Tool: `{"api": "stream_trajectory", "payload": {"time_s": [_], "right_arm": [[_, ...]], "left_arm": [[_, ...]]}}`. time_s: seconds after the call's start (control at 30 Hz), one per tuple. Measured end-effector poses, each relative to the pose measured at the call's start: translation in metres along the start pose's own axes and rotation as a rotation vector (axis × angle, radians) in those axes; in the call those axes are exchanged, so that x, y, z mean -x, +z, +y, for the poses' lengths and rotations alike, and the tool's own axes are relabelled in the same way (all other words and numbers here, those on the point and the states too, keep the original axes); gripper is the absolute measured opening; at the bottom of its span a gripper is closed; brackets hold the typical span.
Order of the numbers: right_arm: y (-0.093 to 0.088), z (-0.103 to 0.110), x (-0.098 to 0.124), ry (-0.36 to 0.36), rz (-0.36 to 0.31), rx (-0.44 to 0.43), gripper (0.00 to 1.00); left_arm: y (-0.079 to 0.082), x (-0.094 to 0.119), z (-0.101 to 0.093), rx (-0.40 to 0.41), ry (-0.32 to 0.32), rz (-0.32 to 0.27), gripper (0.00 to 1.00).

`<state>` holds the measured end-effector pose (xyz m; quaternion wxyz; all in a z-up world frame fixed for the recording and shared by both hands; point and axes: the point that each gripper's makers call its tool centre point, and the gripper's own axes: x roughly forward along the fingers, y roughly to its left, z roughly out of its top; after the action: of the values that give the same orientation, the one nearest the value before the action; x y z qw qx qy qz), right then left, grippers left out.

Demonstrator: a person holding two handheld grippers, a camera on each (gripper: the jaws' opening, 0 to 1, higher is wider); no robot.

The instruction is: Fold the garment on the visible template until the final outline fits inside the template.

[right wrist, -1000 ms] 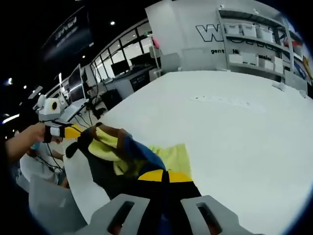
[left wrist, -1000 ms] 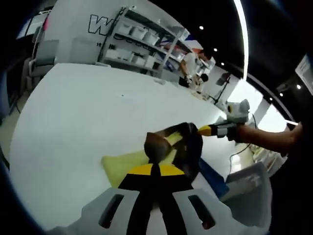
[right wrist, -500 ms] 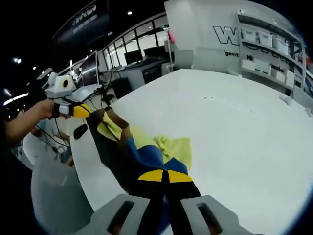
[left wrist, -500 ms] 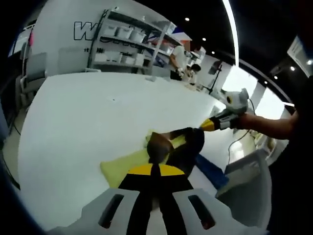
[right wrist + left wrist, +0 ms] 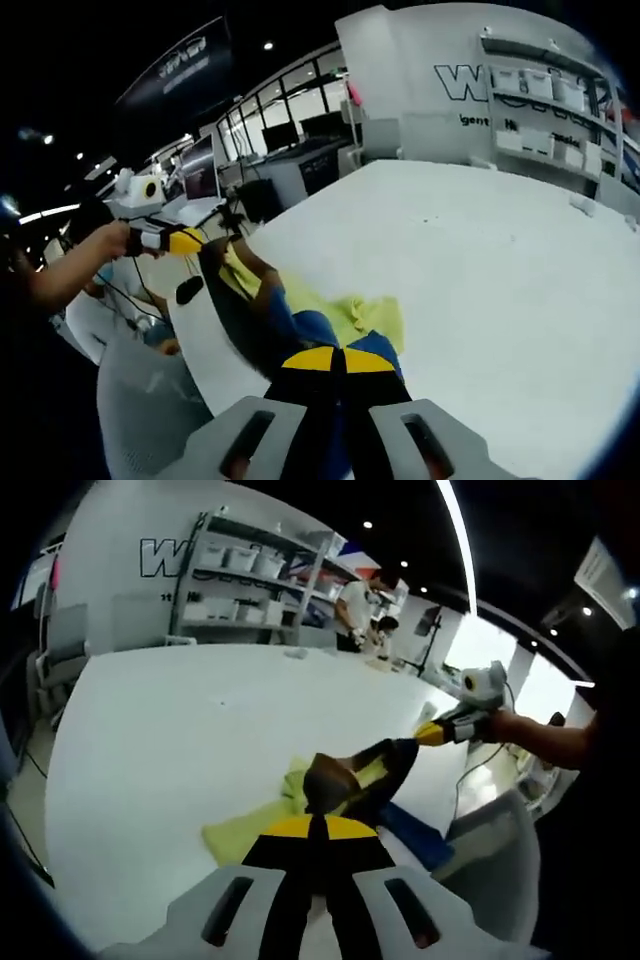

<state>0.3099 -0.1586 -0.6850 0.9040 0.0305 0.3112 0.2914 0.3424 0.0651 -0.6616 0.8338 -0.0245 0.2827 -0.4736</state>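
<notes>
The garment [image 5: 350,780], a mix of black, yellow-green, brown and blue fabric, is lifted off the white table [image 5: 180,730] and stretched between the two grippers near the table's curved edge on the person's side. In the right gripper view it [image 5: 270,310] runs as a taut dark band from the bottom of the picture up toward the other tool, with a yellow-green part [image 5: 365,315] trailing onto the tabletop just beside it. In the left gripper view a yellow-green flap [image 5: 240,830] lies flat on the table under the raised cloth, and a blue part [image 5: 415,832] hangs close to the table's edge.

The left gripper [image 5: 316,825] has its yellow-tipped black jaws pressed together with a brown fold of the garment bunched right at their tips. The right gripper [image 5: 343,360] likewise has its jaws closed tight on the blue end of the cloth. Each tool also appears in the other's view, held out by a hand [image 5: 105,245] and forearm [image 5: 545,738], its yellow tip meeting the far end of the fabric.

I cannot make out a template outline on the table.

Beyond the table's far edge stand metal shelves [image 5: 250,580] with white bins against a wall with large lettering, and people [image 5: 355,605] stand near them. A grey chair back [image 5: 495,865] sits below the near edge.
</notes>
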Motion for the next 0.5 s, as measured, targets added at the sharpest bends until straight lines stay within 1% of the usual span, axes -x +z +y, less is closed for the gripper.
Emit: {"api": "stream_trajectory", "payload": {"time_s": [0.13, 0.37, 0.43, 0.5], "right_arm": [[0.006, 0.004, 0.007, 0.01, -0.009, 0.013, 0.0], [0.008, 0.011, 0.021, 0.035, -0.002, 0.039, 0.0], [0.013, 0.012, 0.026, 0.038, -0.019, 0.057, 0.0], [0.022, 0.014, 0.031, 0.043, -0.054, 0.077, 0.0]], "left_arm": [[0.007, 0.003, -0.003, -0.017, -0.011, -0.002, 0.0], [0.013, 0.007, -0.014, -0.055, -0.033, 0.006, 0.0], [0.019, 0.008, -0.017, -0.073, -0.038, -0.008, 0.0], [0.027, 0.009, -0.023, -0.101, -0.049, -0.038, 0.0]]}}
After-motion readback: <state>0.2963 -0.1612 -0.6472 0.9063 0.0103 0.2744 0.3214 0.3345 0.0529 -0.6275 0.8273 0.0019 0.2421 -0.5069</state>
